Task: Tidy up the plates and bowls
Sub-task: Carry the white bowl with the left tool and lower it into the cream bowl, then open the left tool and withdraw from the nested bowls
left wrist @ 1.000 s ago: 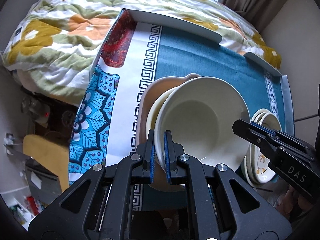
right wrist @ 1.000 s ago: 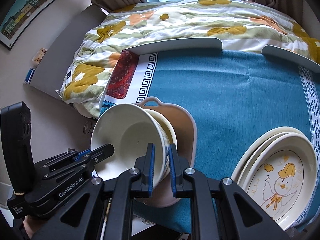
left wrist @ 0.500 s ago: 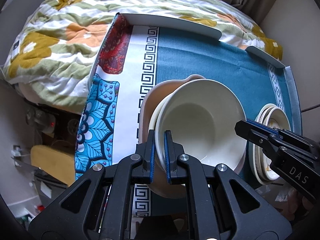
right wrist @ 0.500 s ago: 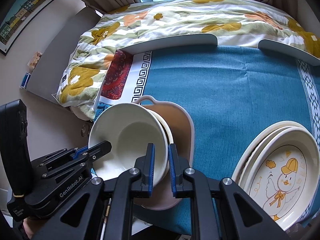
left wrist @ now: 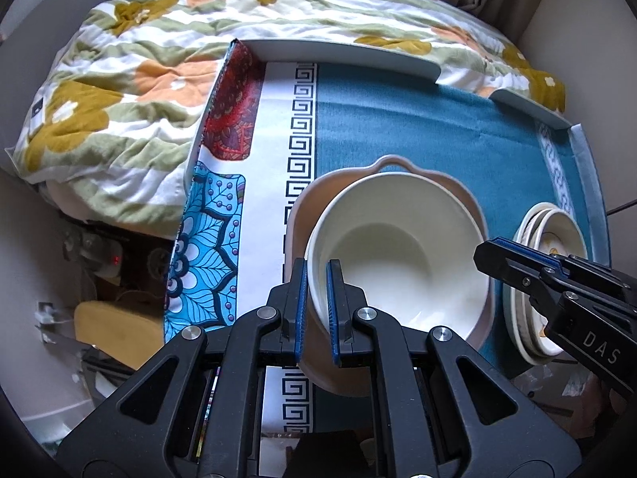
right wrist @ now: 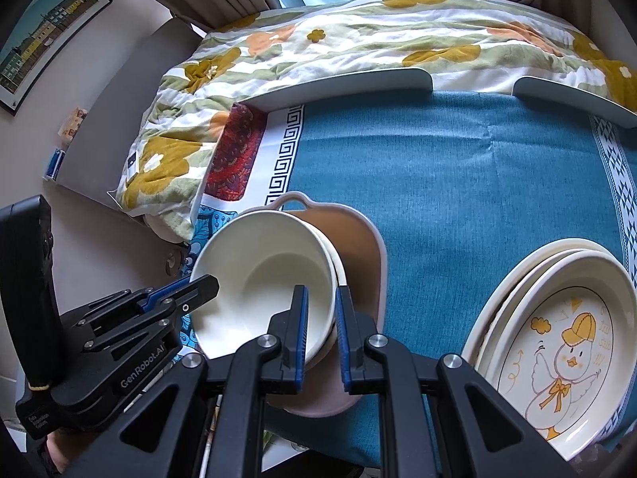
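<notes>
A cream bowl (left wrist: 398, 251) sits nested in another cream bowl inside a tan handled dish (left wrist: 392, 165) on the blue cloth. My left gripper (left wrist: 316, 298) is shut on the bowl's near left rim. My right gripper (right wrist: 320, 318) straddles the bowl's (right wrist: 262, 275) right rim with its jaws slightly apart, and it also shows in the left wrist view (left wrist: 517, 259). The lower bowl's rim (right wrist: 338, 267) peeks out on the right. A stack of cream plates (right wrist: 557, 342), the top one with a duck drawing, lies at the right.
The table (left wrist: 438, 127) has a raised grey rim (left wrist: 338, 49) at the back and a patterned white cloth strip (left wrist: 274, 151) at the left. A floral quilt (left wrist: 159, 59) lies behind. The table's left edge drops to floor clutter.
The cream bowl has been lowered and levelled into the bowl beneath it. My right gripper's jaws have opened a little off the rim. Both cameras have risen slightly.
</notes>
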